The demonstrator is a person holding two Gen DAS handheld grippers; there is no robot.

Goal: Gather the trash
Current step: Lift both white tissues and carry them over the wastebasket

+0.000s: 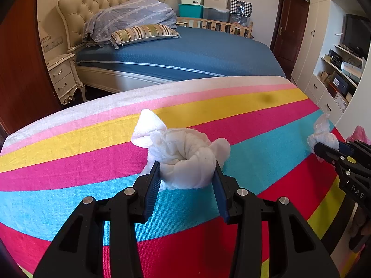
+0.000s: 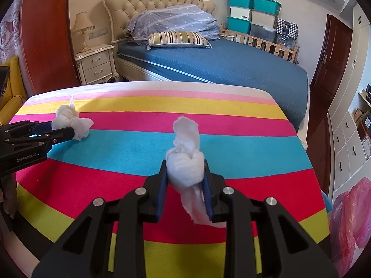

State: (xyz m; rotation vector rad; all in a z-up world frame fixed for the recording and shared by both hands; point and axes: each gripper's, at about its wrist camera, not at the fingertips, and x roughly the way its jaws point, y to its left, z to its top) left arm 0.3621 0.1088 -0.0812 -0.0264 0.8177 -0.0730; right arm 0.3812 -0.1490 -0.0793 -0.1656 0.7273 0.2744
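A crumpled white tissue wad (image 1: 185,153) sits between the blue pads of my left gripper (image 1: 187,166), which is shut on it just above the striped cloth (image 1: 69,166). The right wrist view shows the same left gripper (image 2: 62,127) and its wad (image 2: 69,118) at the left. My right gripper (image 2: 184,164) is shut on a second, narrower tissue wad (image 2: 187,134), whose tail hangs down between the fingers. From the left wrist view, that right gripper (image 1: 324,149) and its wad (image 1: 323,134) are at the far right edge of the cloth.
The rainbow-striped cloth (image 2: 139,148) covers a table. A pink plastic bag (image 2: 350,213) stands off its right edge. Beyond the table are a blue bed (image 2: 231,64), a nightstand (image 2: 97,64) and white cupboards (image 2: 347,139) on the right.
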